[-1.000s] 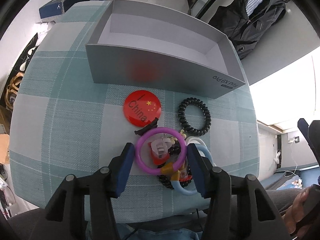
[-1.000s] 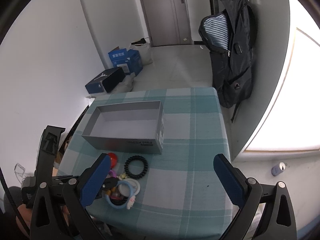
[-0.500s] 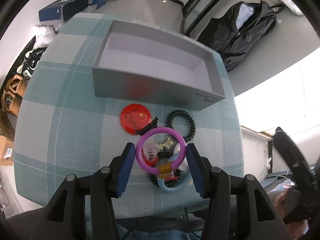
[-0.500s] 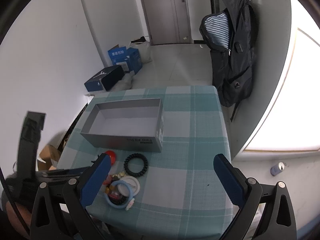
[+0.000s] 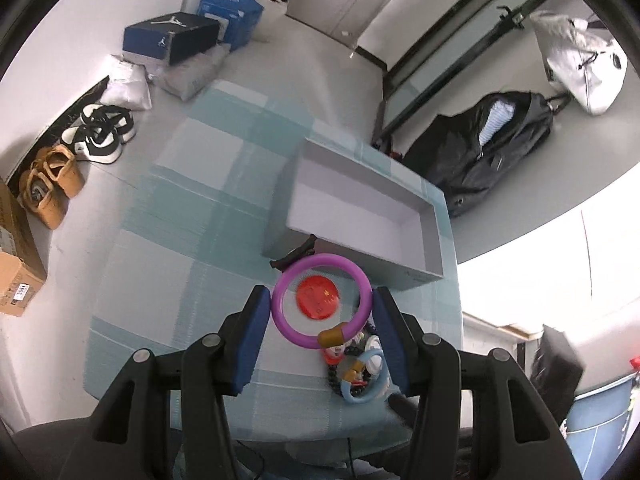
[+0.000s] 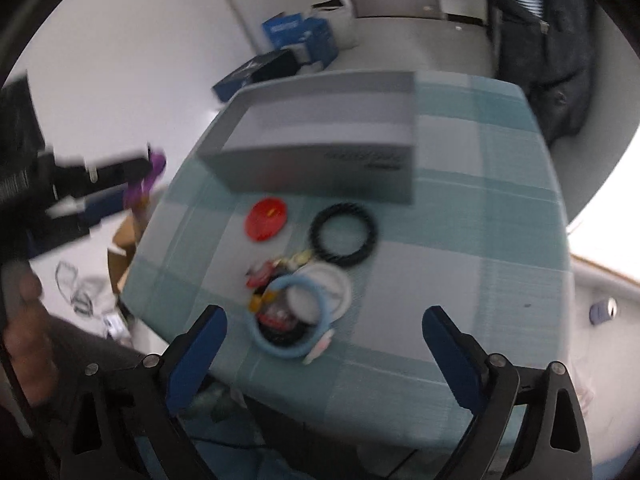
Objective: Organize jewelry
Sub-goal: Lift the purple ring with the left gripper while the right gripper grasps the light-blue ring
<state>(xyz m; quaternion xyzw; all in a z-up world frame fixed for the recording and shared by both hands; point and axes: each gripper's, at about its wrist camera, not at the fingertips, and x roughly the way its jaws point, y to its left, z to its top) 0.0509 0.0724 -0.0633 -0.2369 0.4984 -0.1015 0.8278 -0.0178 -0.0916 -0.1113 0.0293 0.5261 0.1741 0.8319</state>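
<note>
- In the left wrist view, the left gripper is seen closed on a purple bangle, whose smooth glossy ring with a gold-brown cylindrical bead is clamped between the two blue pads and held in the air above the table.
- A small black piece is seen at the bangle's far edge; what it is cannot be told.
- Through the ring, a flat round red badge with yellow stars is seen lying on the teal-and-white checked cloth; its lettering cannot be read here.
- A shallow rectangular grey box, matt and open-topped, is placed beyond the bangle; the print on its side is too small to read.
- A heap of jewelry, with a pale blue ring and dark beads, is seen near the right pad.
- On the floor, a dark shoe box with a white jumping-figure logo is seen.
- In the right wrist view, which is blurred, the right gripper is held wide open with nothing between its blue pads, above the table's near edge.
- A black ridged coil bracelet is laid between the grey box and a white ring, with the red badge to its left.
</note>
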